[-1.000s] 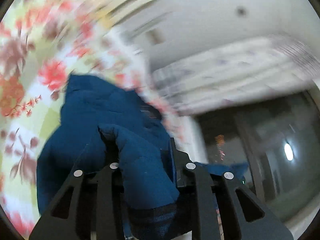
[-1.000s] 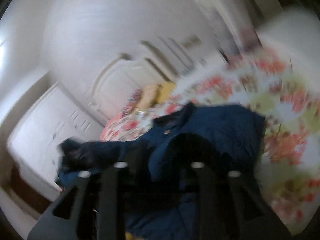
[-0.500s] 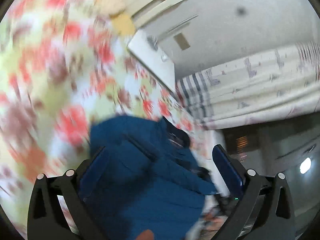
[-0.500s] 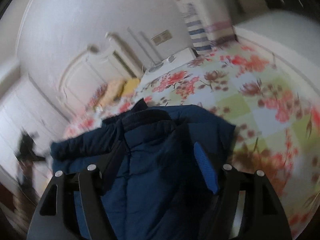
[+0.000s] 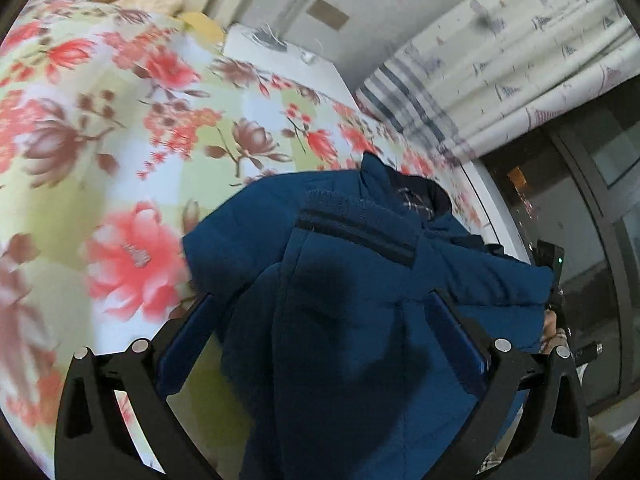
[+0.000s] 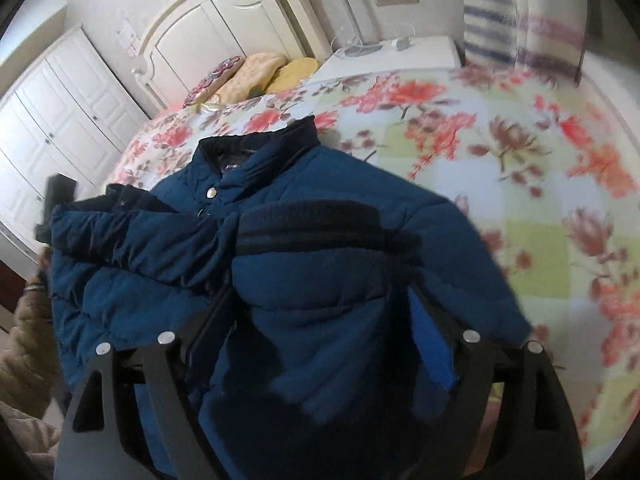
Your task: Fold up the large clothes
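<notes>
A dark blue padded jacket (image 5: 360, 300) lies on a flowered bedspread (image 5: 120, 140), with both sleeves folded in over its front and the collar (image 6: 256, 144) pointing to the headboard. It also shows in the right wrist view (image 6: 312, 272). My left gripper (image 5: 320, 344) is open, its jaws spread wide just above a folded sleeve with a dark ribbed cuff (image 5: 356, 228). My right gripper (image 6: 320, 332) is open too, jaws wide over the other sleeve and its cuff (image 6: 308, 224). Neither holds any cloth.
Pillows (image 6: 260, 76) lie against a cream headboard (image 6: 224, 20). A white nightstand (image 6: 392, 56) stands beside the bed, a white wardrobe (image 6: 52, 112) to the left. Curtains (image 5: 500, 60) hang by a dark window. The other gripper shows at the jacket's edge (image 5: 554, 280).
Both grippers were shut on the jacket's sleeves a second ago. They have since opened, let the sleeves drop onto the jacket's front, and pulled back a little.
</notes>
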Available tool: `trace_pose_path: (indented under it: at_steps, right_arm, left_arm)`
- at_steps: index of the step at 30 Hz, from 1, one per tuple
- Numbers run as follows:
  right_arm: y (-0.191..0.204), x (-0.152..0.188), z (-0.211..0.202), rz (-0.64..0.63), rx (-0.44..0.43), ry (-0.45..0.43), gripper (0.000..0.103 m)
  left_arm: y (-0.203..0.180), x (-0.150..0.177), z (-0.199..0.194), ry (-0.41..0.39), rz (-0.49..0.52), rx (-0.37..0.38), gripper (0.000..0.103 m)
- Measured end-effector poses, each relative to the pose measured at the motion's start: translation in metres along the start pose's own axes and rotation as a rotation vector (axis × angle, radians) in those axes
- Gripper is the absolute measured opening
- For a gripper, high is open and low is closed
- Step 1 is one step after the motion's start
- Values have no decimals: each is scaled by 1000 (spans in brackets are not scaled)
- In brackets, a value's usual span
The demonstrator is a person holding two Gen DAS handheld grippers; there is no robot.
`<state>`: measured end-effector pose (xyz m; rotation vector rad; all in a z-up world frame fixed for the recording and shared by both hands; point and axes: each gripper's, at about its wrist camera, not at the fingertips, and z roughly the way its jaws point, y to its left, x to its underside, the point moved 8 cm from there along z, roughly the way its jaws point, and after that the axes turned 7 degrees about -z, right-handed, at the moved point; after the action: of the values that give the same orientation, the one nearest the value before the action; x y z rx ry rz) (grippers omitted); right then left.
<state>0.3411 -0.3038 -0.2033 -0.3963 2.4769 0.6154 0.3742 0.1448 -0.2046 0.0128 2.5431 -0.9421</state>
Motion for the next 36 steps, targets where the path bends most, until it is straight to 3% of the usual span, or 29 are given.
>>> trace_pose_path:
  at_steps: [2,5,6,8,9,10,11,12,14,15,16,17,19,20,23,25,26,27,31,32,33,34,35,36]
  right_arm:
    - [-2,1,-1,28,-29,-34,80]
    - [1,2,-8,39,-46,-71,73]
    - [3,1,-11,31,-44,-80,67]
    - [11,-3,-19,-7,-16,-113,58]
    - [13,-4,-22,-10,-14,-122,39]
    - [17,-6,-27,-7,-21,-131,19]
    - [22,-8,-37,-8,-6,-149,16]
    - [30,-11,-59,-26,23,-210,13]
    - [38,-14,-106,-21,-7,-359,13]
    - [33,-14,-119,18,-22,-401,13]
    - [18,-14,-122,96,-31,-403,20]
    - [7,-13,-114,124,-4,-374,24]
    - [-13,-4,-75,154,80,-226,46]
    - [-19,3,-56,169,87,-160,48]
    - [-26,12,-44,219,24,-161,67]
    - [-29,13,-45,241,-12,-186,72]
    - [-30,13,-45,246,-26,-191,72]
    - [-32,13,-45,248,-37,-192,72]
    - [-30,14,-45,257,-113,-212,72]
    - [-31,15,-43,265,-121,-215,71]
    - [-32,14,-42,268,-120,-225,54]
    - [-31,14,-43,266,-105,-236,13]
    - [-28,13,-46,267,-99,-245,12]
    - [-21,10,-53,256,-77,-264,7]
  left_arm:
    - [-1,-4,9,8,6,-3,99]
    - [-10,-11,12,-34,40,19,89]
    - [-14,-10,13,-32,55,43,76]
    - [-15,-8,23,6,77,5,67]
    - [-16,-7,25,9,89,-14,53]
    - [-19,-7,23,-12,109,-29,45]
    - [-24,-8,16,-41,129,-27,28]
    - [-34,-9,3,-84,149,14,20]
    - [-47,-13,-33,-201,164,109,20]
    - [-42,-19,-45,-231,127,134,20]
    - [-37,-23,-45,-222,97,144,21]
    - [-29,-26,-33,-177,61,138,21]
    - [-14,-28,-7,-111,37,17,21]
    - [-8,-26,9,-77,35,-29,21]
    - [0,-22,14,-77,-6,-30,26]
    - [8,-21,12,-87,-39,-34,45]
    - [13,-22,11,-90,-50,-51,77]
    - [15,-23,9,-105,-55,-52,94]
    - [12,-23,5,-108,-34,-30,93]
    - [5,-24,9,-105,-26,-33,90]
    - [2,-23,12,-105,-8,-49,69]
    - [0,-22,15,-104,6,-66,44]
    - [-4,-18,18,-94,8,-77,21]
    - [-12,-17,12,-131,25,-93,16]
